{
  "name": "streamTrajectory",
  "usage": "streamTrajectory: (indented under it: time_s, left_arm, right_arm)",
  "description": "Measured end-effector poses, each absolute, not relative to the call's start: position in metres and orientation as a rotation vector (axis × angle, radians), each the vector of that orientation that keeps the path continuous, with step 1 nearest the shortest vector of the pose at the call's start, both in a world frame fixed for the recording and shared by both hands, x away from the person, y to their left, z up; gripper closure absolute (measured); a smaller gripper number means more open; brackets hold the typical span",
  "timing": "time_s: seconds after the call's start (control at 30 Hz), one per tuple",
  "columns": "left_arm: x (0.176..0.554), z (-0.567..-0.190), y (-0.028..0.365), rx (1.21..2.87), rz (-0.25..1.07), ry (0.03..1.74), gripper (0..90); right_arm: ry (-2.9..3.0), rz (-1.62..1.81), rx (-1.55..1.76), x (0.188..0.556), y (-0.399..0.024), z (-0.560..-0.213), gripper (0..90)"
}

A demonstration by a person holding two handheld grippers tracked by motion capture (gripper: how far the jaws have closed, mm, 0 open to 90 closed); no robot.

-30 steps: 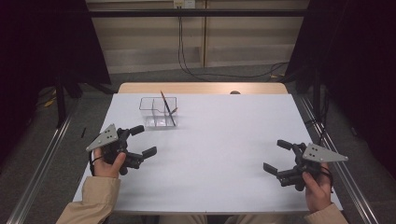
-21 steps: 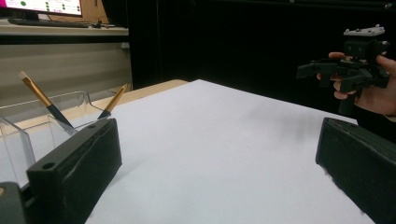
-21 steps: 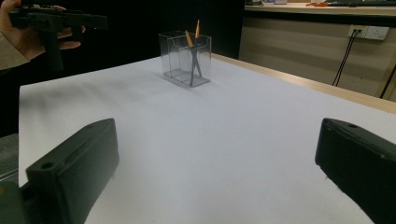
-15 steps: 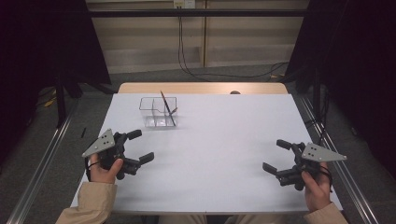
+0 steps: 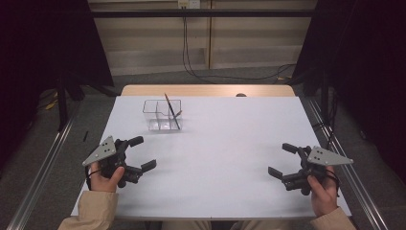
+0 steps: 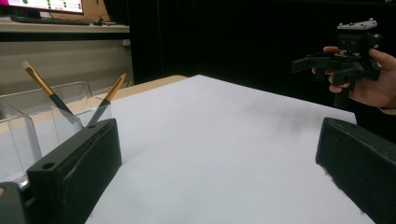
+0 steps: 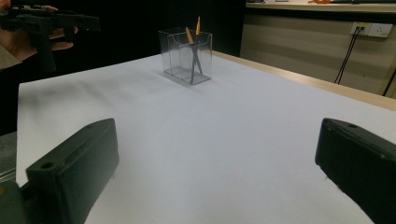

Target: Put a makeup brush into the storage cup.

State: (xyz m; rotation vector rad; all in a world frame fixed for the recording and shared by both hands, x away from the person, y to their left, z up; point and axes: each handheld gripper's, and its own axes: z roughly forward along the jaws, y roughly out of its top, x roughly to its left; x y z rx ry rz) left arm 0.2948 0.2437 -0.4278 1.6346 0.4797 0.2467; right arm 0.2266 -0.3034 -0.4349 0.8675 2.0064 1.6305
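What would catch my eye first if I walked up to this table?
Probably the clear plastic compartment box standing at the far left of the white table, with two slim wooden-handled paintbrushes leaning inside. Then the two black hand-held tongs, left tongs and right tongs, both open, near the front corners.

White table (image 5: 225, 158) — a clear holder (image 5: 163, 115) stands near its far edge
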Motion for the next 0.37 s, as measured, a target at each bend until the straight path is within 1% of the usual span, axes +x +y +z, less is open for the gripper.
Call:
streamTrajectory:
  time_s: [0.37]
  left_arm:
    - [0.2946, -0.4281, 0.2451, 1.628, 0.260, 0.484, 0.1]
  right_arm:
    - [1.999, 1.631, 0.873, 0.2273, -0.3044, -0.4346, 0.0]
